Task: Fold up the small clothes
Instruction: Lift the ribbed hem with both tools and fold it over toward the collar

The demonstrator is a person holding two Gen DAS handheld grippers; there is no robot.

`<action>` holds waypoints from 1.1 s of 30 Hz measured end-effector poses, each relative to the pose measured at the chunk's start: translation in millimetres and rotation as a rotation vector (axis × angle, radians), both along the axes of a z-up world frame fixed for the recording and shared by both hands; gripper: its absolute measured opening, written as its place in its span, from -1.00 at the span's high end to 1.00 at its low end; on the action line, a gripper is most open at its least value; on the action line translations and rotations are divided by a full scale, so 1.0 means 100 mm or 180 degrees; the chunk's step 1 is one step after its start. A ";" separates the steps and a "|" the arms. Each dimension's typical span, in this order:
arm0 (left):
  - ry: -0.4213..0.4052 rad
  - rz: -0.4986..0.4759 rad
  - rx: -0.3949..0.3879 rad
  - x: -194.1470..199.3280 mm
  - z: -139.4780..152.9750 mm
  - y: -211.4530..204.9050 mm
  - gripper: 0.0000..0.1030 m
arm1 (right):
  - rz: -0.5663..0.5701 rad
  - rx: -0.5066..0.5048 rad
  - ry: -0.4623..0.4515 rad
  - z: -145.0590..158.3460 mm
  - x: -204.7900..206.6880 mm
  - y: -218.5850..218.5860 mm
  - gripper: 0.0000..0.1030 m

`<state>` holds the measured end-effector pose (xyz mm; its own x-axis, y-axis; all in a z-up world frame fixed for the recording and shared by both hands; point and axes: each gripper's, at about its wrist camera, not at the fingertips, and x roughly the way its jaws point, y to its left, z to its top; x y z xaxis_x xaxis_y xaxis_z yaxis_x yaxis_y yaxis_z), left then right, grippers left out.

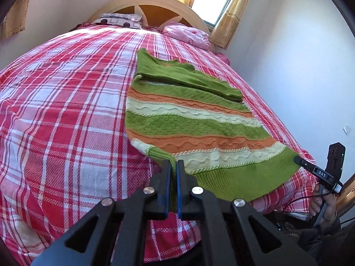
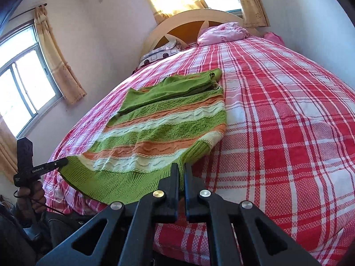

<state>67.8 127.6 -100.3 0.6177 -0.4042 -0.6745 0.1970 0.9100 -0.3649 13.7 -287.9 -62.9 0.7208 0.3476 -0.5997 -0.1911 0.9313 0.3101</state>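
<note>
A green, orange and cream striped knit sweater (image 1: pixel 188 119) lies on the red plaid bed, sleeves folded across its upper part. My left gripper (image 1: pixel 174 163) is shut on the left corner of the sweater's green hem. My right gripper (image 2: pixel 181 166) is shut on the other hem corner, and the sweater (image 2: pixel 164 122) stretches away from it. The right gripper also shows in the left wrist view (image 1: pixel 298 159) at the hem's far corner. The left gripper shows in the right wrist view (image 2: pixel 63 161) at the hem's left corner.
The red plaid bedsheet (image 1: pixel 66 110) covers the bed. A pink pillow (image 1: pixel 188 35) and a patterned pillow (image 1: pixel 119 20) lie by the wooden headboard (image 1: pixel 155 4). Walls and curtained windows (image 2: pixel 26 88) surround the bed.
</note>
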 end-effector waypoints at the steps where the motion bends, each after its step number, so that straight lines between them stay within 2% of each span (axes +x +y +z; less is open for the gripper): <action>1: -0.0031 0.0005 -0.0006 0.01 0.04 0.01 0.91 | 0.0003 0.0027 -0.0029 0.03 0.00 -0.01 0.94; 5: -0.0174 0.0014 -0.0042 0.05 0.17 0.01 0.91 | -0.0003 0.0170 -0.0155 0.19 0.07 -0.07 0.94; 10: -0.0284 0.0109 -0.0053 0.29 0.26 -0.01 0.91 | -0.0062 0.0123 -0.0364 0.41 0.28 -0.07 0.94; 15: -0.0271 0.0238 -0.0128 0.58 0.24 0.00 0.91 | -0.0031 0.0132 -0.0482 0.56 0.52 -0.05 0.94; 33: -0.0358 0.0471 -0.0484 1.28 0.48 0.07 0.91 | -0.0070 0.0249 -0.0595 0.87 1.34 -0.12 0.94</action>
